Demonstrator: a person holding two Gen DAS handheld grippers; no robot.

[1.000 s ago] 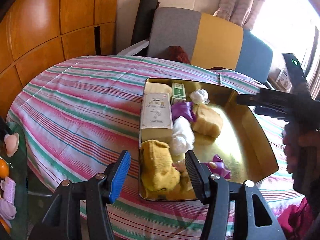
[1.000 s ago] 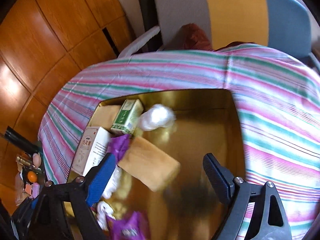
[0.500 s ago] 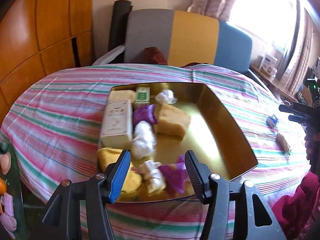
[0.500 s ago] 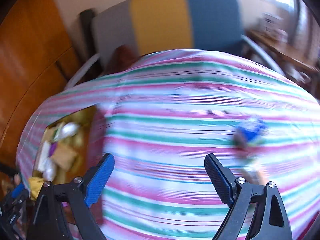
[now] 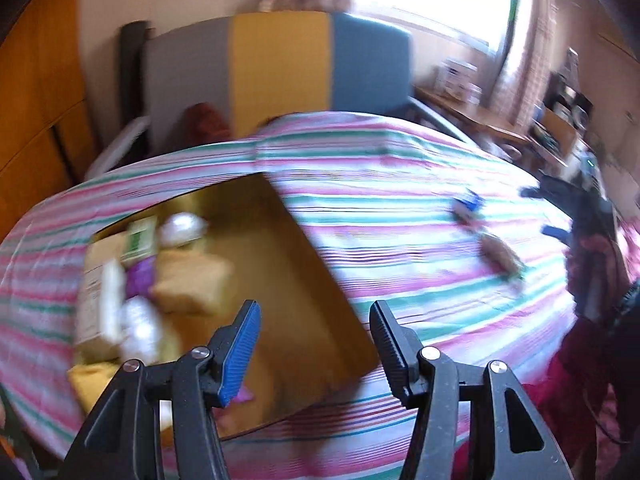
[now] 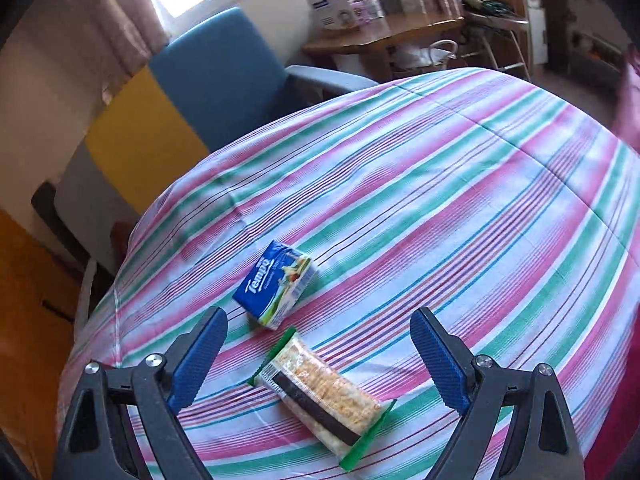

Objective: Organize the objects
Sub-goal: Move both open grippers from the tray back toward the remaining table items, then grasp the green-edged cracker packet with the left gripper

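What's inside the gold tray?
The gold tray holds a green box, a tan sponge, something purple, white wads and a pale box. It's blurry, and the left gripper hides the near corner.

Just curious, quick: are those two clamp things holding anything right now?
Left gripper: open, holding nothing, above the gold tray.
Right gripper: open wide, empty, over the snack bar.

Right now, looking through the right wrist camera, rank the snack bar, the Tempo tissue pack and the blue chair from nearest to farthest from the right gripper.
1. snack bar, lying between the open right gripper's fingers.
2. Tempo tissue pack, just beyond, slightly left.
3. blue chair, past the table's far edge, upper left.
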